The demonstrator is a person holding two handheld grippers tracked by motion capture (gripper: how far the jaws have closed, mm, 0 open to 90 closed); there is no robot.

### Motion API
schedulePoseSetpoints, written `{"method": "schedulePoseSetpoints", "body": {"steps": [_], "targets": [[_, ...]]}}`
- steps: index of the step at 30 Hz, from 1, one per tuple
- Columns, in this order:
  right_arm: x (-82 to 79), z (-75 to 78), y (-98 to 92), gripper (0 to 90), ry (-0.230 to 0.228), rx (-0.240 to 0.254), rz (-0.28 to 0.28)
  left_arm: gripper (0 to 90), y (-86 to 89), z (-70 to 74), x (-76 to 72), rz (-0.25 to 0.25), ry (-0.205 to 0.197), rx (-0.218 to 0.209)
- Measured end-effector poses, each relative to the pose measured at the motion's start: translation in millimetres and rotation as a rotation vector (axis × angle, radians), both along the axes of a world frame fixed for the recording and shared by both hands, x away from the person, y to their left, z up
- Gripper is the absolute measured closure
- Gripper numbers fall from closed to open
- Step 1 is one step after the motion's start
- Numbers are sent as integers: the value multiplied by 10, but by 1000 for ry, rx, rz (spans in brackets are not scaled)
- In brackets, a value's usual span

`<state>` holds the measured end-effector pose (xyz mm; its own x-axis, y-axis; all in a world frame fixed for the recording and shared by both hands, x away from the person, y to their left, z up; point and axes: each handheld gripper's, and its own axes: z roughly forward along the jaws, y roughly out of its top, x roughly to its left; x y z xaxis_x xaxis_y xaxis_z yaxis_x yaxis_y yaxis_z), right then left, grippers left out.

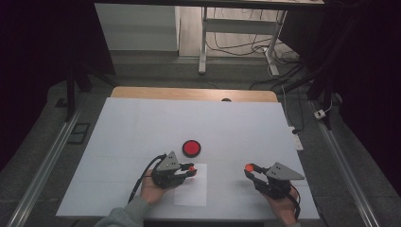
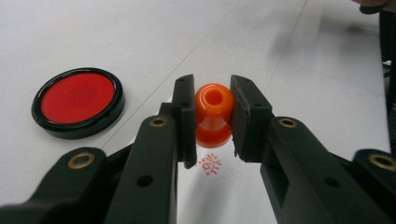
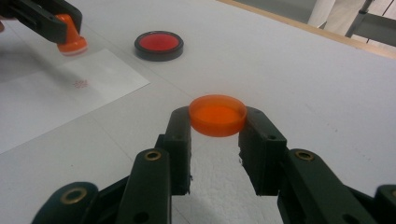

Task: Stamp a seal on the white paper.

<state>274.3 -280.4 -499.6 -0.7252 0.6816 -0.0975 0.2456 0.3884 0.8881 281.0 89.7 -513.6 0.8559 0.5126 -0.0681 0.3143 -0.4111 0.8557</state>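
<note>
Orange plastic is showing between the jaws of both tools. The left gripper [image 1: 191, 169] is clamping an orange stamp [image 2: 214, 114] by its waisted handle, the two black jaws pressing on either side of it, and in the right gripper view the stamp's flat base is hanging just above the white sheet of paper [image 1: 191, 191] rather than resting on it. That sheet is lying near the desk's [image 1: 142, 123] near edge, roughly at the middle of its width. A small red print [image 2: 209, 164] is sitting on the paper just below the stamp; its pattern is too faint to read, though it is looking like a round seal mark. The right gripper [image 1: 249, 169] is gripping an orange cap [image 3: 217, 115], a shallow round lid with its hollow side facing up, pinched at its rim between the jaw tips. It is being held above the bare white desk surface toward the near right corner, well apart from the stamp. A red ink pad [image 1: 191, 148] in a black round case is lying open on the desk just beyond the paper's far edge, near the left gripper and untouched by either tool.
</note>
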Motion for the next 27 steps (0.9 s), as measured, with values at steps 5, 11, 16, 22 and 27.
{"method": "schedulePoseSetpoints", "body": {"steps": [5,11,16,22,27], "targets": [[-7,6,11,644,-3,-1,1,720,44,65,-10,3,17,-32],[1,-1,11,644,-4,4,3,720,103,113,0,5,26,-62],[-1,5,11,644,-4,-1,2,719,135,148,-3,2,32,-82],[3,6,9,644,-5,-3,-3,719,177,255,-31,-20,32,-125],[4,7,8,644,-4,0,1,718,215,336,-44,-44,52,-140]]}}
